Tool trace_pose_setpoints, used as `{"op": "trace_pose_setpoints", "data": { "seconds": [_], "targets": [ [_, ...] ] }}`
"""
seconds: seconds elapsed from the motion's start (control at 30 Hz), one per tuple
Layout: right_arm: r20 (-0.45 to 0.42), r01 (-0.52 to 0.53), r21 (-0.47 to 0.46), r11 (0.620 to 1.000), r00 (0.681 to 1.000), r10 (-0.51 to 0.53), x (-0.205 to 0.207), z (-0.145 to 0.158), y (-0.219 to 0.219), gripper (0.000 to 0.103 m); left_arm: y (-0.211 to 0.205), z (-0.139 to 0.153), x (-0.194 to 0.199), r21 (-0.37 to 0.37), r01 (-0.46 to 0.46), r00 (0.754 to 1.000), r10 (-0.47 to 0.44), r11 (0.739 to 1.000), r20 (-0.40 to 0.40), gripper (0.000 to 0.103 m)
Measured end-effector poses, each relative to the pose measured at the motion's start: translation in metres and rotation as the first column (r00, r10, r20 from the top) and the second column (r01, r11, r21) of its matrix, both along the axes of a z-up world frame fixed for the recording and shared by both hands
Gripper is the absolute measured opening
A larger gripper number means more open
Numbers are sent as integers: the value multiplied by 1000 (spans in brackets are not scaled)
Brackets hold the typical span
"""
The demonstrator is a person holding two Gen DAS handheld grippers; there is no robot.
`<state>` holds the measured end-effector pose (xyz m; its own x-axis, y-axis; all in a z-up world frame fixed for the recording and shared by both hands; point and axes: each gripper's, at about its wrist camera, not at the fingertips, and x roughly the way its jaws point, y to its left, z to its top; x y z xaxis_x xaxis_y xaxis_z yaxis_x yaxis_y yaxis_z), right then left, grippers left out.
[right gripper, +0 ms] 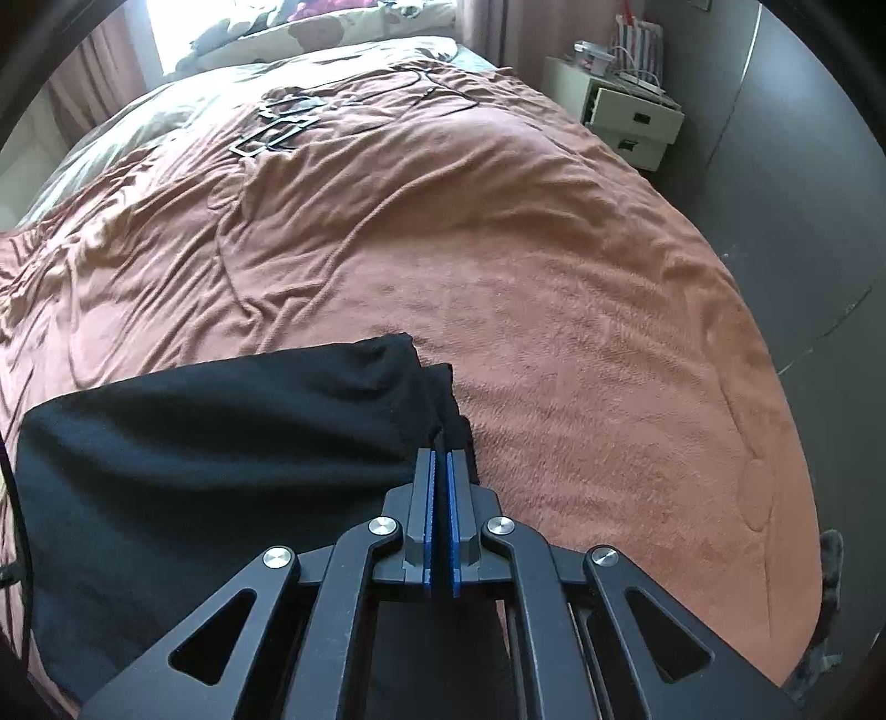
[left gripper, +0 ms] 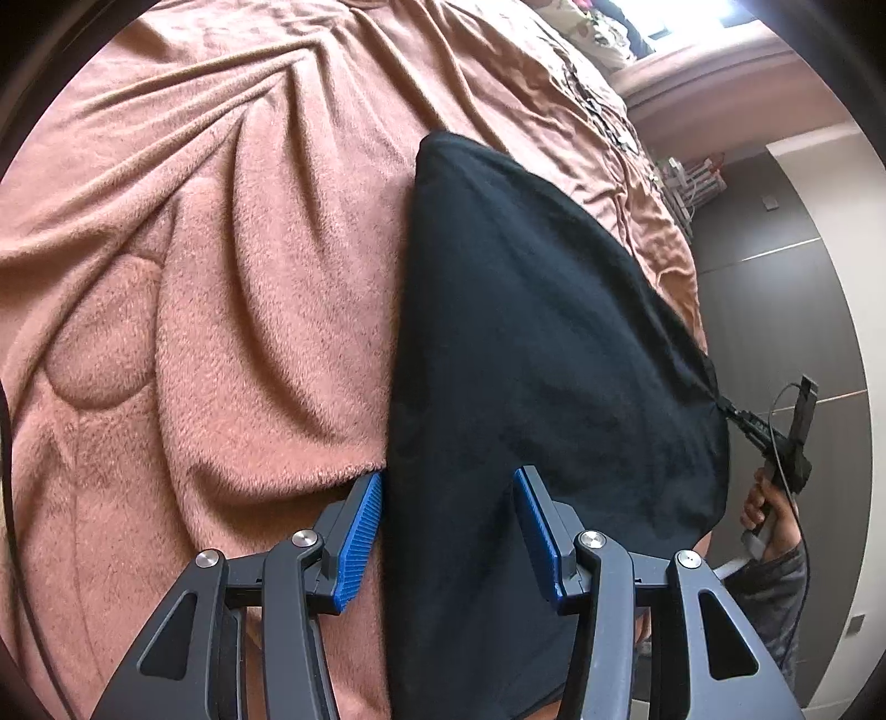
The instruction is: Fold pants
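Black pants (left gripper: 542, 343) lie folded on a pink fleece blanket (left gripper: 221, 277) on a bed. My left gripper (left gripper: 448, 487) is open, its blue pads (left gripper: 362, 531) straddling the near left edge of the pants without closing on it. My right gripper (right gripper: 441, 459) is shut on the right corner of the pants (right gripper: 221, 443), where layered edges stack. In the left wrist view the right gripper (left gripper: 725, 407) shows at the far right, pinching the cloth, held by a hand.
The blanket (right gripper: 498, 249) covers the bed, wrinkled. Dark cables and flat frames (right gripper: 282, 124) lie near the pillows (right gripper: 310, 33). A white nightstand (right gripper: 631, 111) stands right of the bed, beside a grey wall. The bed edge drops off at the right.
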<state>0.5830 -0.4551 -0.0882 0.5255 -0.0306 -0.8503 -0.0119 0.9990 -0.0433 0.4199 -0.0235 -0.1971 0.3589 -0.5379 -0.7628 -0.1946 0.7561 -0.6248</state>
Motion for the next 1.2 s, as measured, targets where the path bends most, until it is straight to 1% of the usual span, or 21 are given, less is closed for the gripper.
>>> {"op": "trace_pose_setpoints", "data": {
  "seconds": [0.03,0.07,0.1,0.13,0.17,0.23,0.37,0.43,0.47,0.5,0.53,0.57,0.63,0.67,0.77,0.9,1.13,1.2],
  "targets": [
    [2,-7,8,1000,1000,7,-3,2,-3,14,1,1,1,-5,0,1000,0,1000,3,51],
    [3,-14,16,1000,1000,14,-6,3,-5,26,2,0,2,-9,-1,1000,1,1000,3,51],
    [8,-25,28,999,1000,25,-10,5,-7,33,3,0,3,-13,-3,1000,3,1000,1,51],
    [15,-36,36,999,999,36,-16,7,-9,48,5,-1,4,-17,-5,1000,5,1000,-1,50],
    [16,-47,42,998,999,46,-21,7,-10,53,6,-1,4,-18,-5,1000,5,1000,0,50],
    [4,-60,46,997,998,60,-28,6,-13,53,7,-3,5,-21,-5,1000,5,1000,-2,49],
    [-59,-75,48,996,995,77,-34,-4,-24,53,7,-5,8,-25,-2,1000,2,1000,-5,49],
    [-83,-89,64,994,992,94,-35,-8,-27,53,7,-5,8,-27,3,1000,-3,1000,-6,49],
    [-97,-104,77,992,989,111,-36,-11,-28,51,7,-5,8,-30,5,1000,-5,1000,-7,49],
    [-107,-129,95,987,985,139,-37,-13,-28,44,7,-5,9,-37,10,1000,-10,999,-7,49],
    [-114,-151,106,983,980,163,-37,-14,-28,27,6,-5,10,-41,16,1000,-16,999,-6,49],
    [-117,-166,93,982,977,176,-37,-15,-27,18,6,-5,12,-44,21,1000,-22,999,-7,49],
    [-115,-180,91,979,975,190,-37,-14,-29,8,4,-5,14,-44,30,999,-30,999,-12,49],
    [-108,-190,93,977,974,200,-37,-12,-31,5,4,-5,14,-42,36,999,-36,998,-14,49],
    [-100,-200,61,978,973,206,-38,-7,-32,4,-2,-6,15,-34,52,998,-53,998,-21,49],
    [-88,-162,44,986,982,165,-36,-5,-35,3,-6,-8,13,-40,55,998,-56,998,-32,49],
    [-71,-128,1,992,989,128,-37,-16,-27,3,-5,-14,16,-74,21,999,-23,997,-33,49],
    [-62,-117,7,993,991,118,-36,-15,-27,2,-5,-14,14,-83,17,1000,-19,996,-25,49]
  ]
}}
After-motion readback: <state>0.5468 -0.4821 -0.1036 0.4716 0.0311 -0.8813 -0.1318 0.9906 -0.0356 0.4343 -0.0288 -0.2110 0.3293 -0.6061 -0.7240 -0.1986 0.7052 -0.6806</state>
